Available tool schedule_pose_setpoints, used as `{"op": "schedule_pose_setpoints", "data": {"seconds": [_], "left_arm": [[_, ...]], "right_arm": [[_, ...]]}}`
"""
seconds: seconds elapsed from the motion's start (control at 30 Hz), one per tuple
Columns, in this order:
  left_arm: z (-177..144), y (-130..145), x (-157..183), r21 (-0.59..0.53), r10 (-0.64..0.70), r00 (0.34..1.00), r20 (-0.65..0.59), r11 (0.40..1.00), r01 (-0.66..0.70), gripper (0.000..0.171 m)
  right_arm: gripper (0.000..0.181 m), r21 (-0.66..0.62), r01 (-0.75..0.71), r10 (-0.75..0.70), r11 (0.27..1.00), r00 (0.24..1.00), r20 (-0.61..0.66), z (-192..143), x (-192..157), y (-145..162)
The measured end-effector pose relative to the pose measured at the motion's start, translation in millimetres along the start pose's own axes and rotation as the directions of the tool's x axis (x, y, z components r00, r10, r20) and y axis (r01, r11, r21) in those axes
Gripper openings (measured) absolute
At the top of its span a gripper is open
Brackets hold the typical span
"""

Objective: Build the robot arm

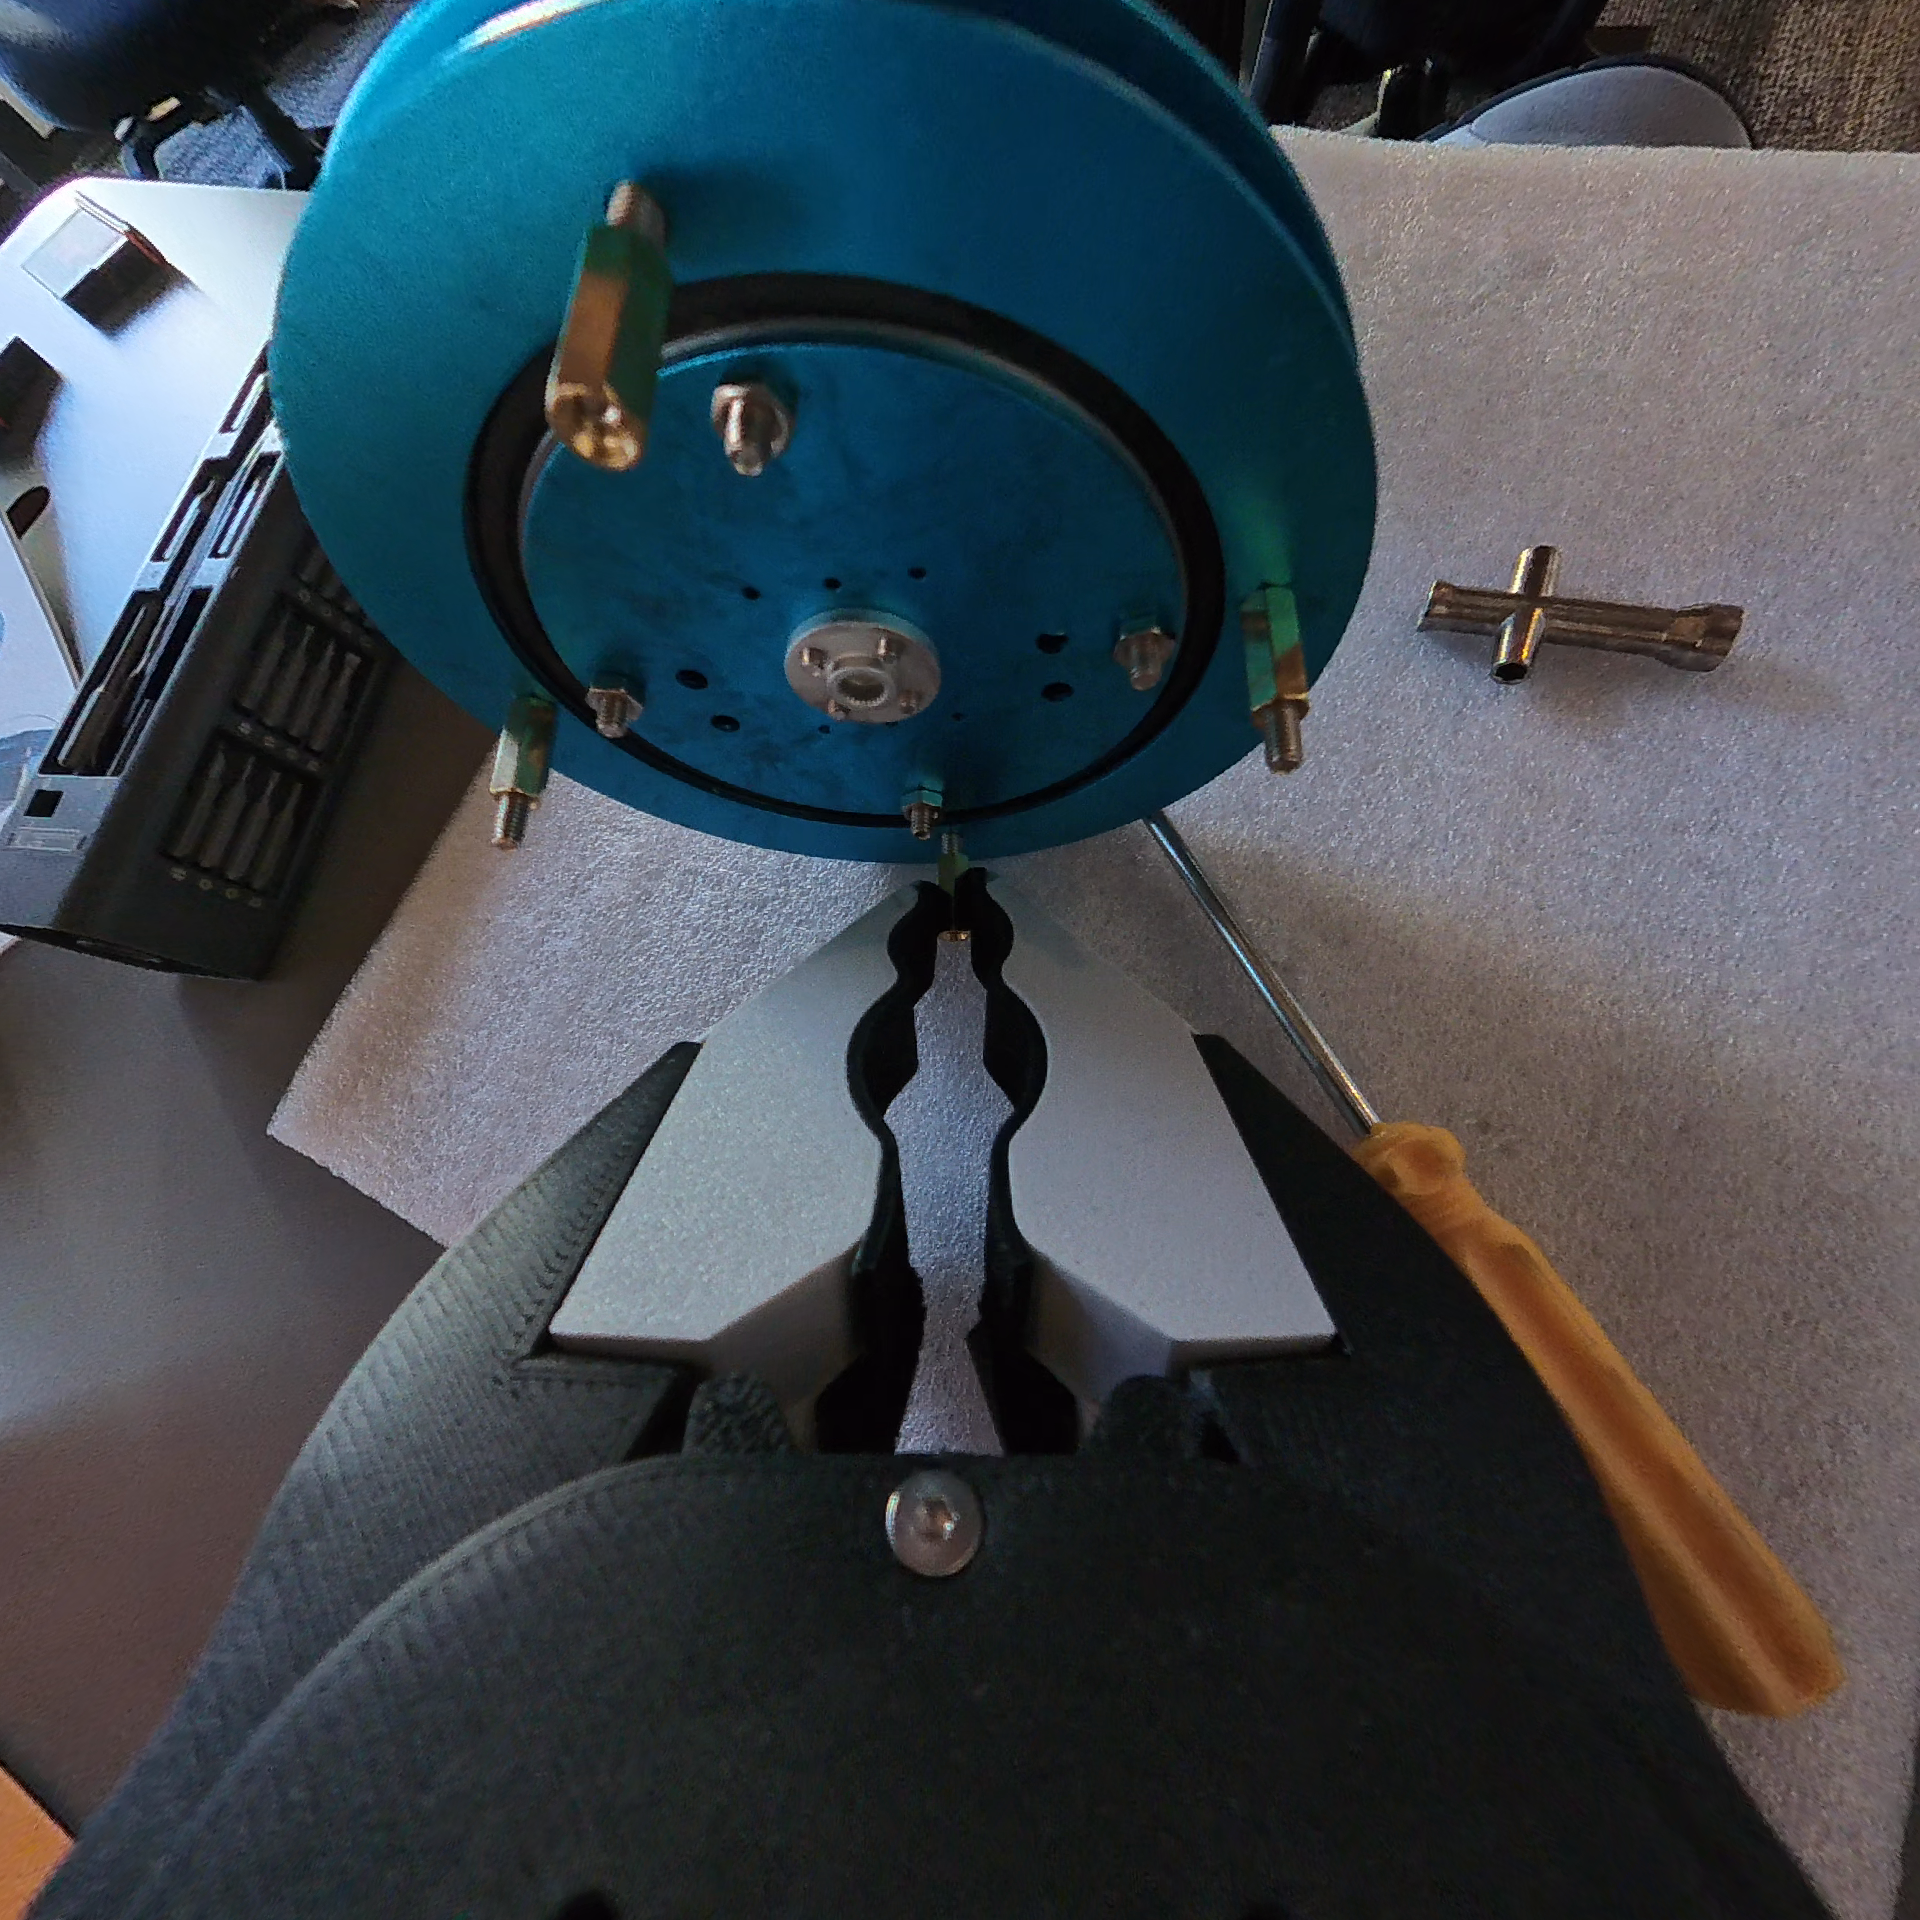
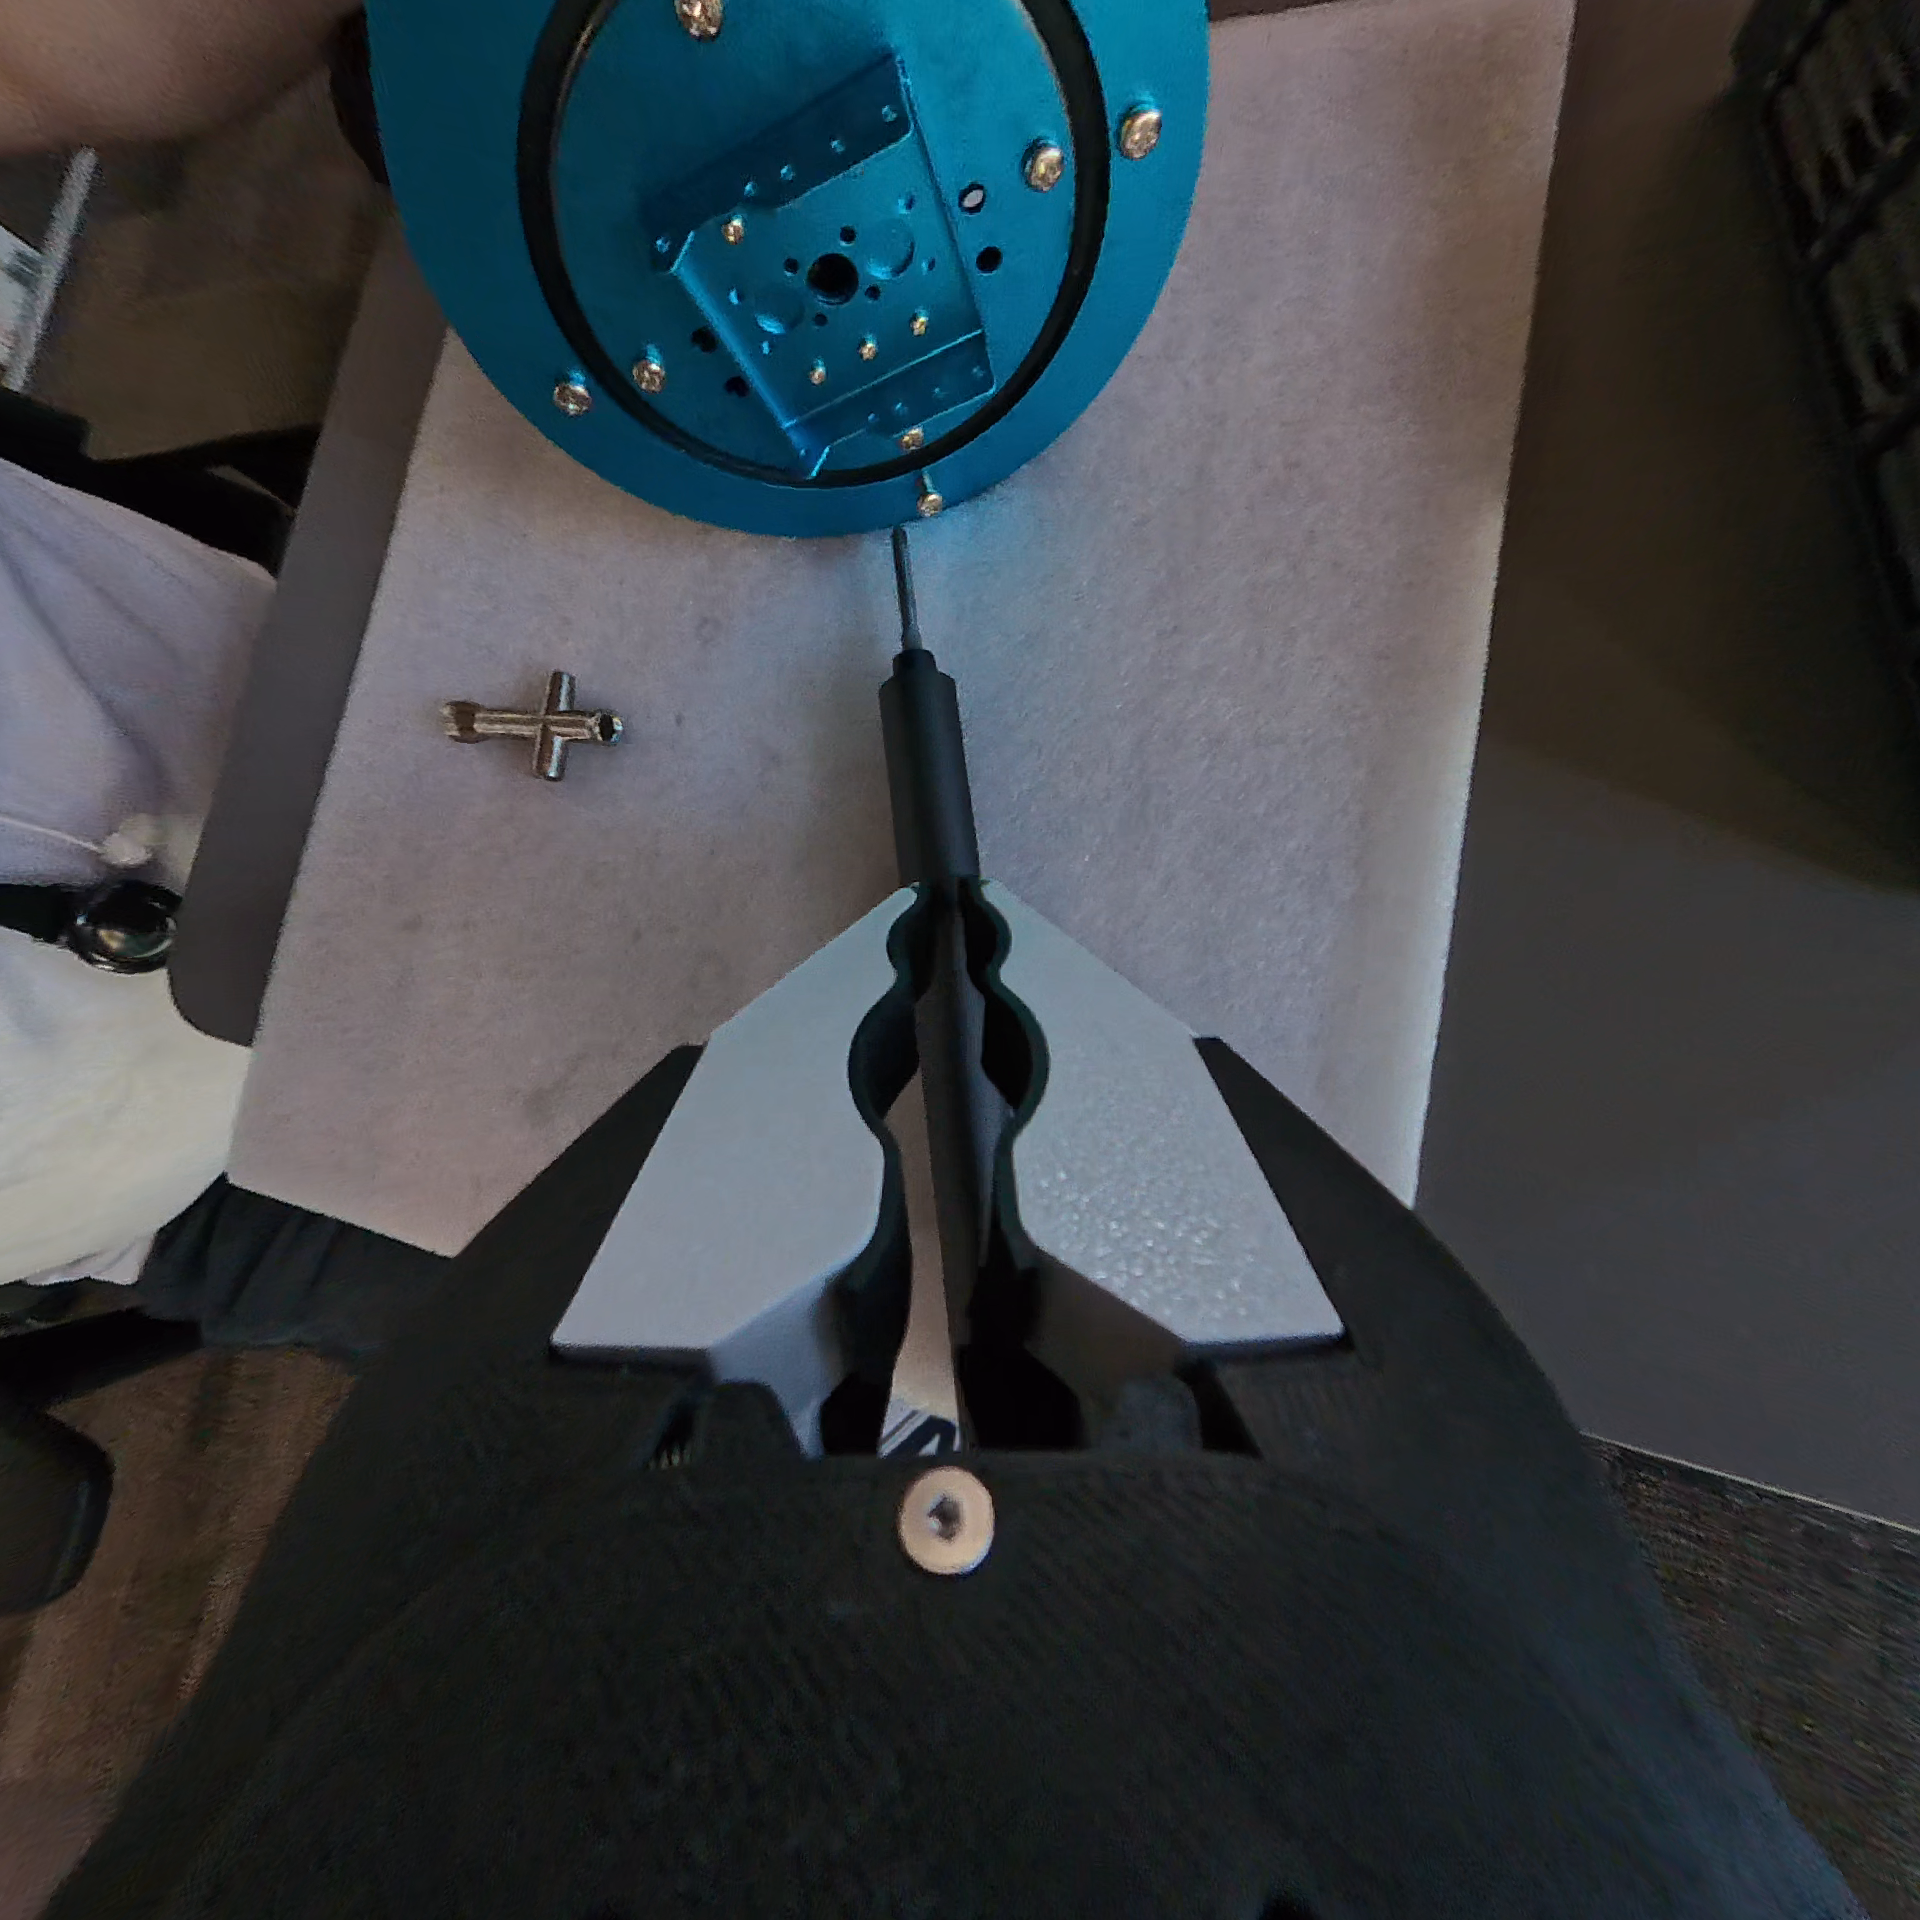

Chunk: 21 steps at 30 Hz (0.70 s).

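A blue round metal disc assembly (image 1: 831,260) stands tilted on edge over a white foam mat (image 1: 1558,364). Brass hex standoffs (image 1: 603,332) stick out of its face. My left gripper (image 1: 953,904) is shut on the lowest brass standoff (image 1: 953,883) at the disc's bottom rim. In the right wrist view the disc's other face (image 2: 447,260) shows a blue bracket and several screws. My right gripper (image 2: 940,904) is shut on a dark slim screwdriver (image 2: 925,769). Its thin tip points at a screw (image 2: 929,503) on the disc's lower rim, just short of it.
A metal cross wrench (image 1: 1579,629) lies on the mat; it also shows in the right wrist view (image 2: 535,724). A yellow-handled screwdriver (image 1: 1558,1403) lies right of my left gripper. A dark case of screwdriver bits (image 1: 208,727) stands off the mat's left edge. A person's white clothing (image 2: 83,727) is at the left. Across from one pair of fingers to the other is roughly 12 centimetres. My left tips are roughly 10 centimetres from the disc's other face (image 2: 447,260).
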<state>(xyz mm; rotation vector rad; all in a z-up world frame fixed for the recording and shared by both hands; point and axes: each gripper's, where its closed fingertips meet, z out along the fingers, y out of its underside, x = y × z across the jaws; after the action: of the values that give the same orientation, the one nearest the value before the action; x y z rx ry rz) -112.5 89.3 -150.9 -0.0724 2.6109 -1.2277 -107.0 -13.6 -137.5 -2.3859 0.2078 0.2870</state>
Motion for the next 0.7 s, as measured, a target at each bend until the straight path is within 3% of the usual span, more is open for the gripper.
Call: {"op": "schedule_pose_setpoints", "data": {"seconds": [0.3, 0.5, 0.7], "left_arm": [[0.1, 0.1, -0.2, 0.0, 0.002, 1.0, 0.002, 1.0, -0.002, 0.004], [0.2, 0.2, -0.3, 0.0, 0.003, 1.0, 0.002, 1.0, -0.003, 0.004], [0.2, 0.2, -0.5, 0.0, 0.007, 1.0, 0.005, 1.0, -0.007, 0.004]], "right_arm": [[0.015, 0.009, 0.063, -0.063, 0.998, 0.998, 0.01, 1.7, -5.3, -4.1], [0.018, -0.044, 0.21, -0.214, 0.977, 0.971, -0.109, 5.2, -6.9, -3.6], [0.018, -0.058, 0.218, -0.224, 0.974, 0.968, -0.11, 4.1, -3.4, -3.5]]}}
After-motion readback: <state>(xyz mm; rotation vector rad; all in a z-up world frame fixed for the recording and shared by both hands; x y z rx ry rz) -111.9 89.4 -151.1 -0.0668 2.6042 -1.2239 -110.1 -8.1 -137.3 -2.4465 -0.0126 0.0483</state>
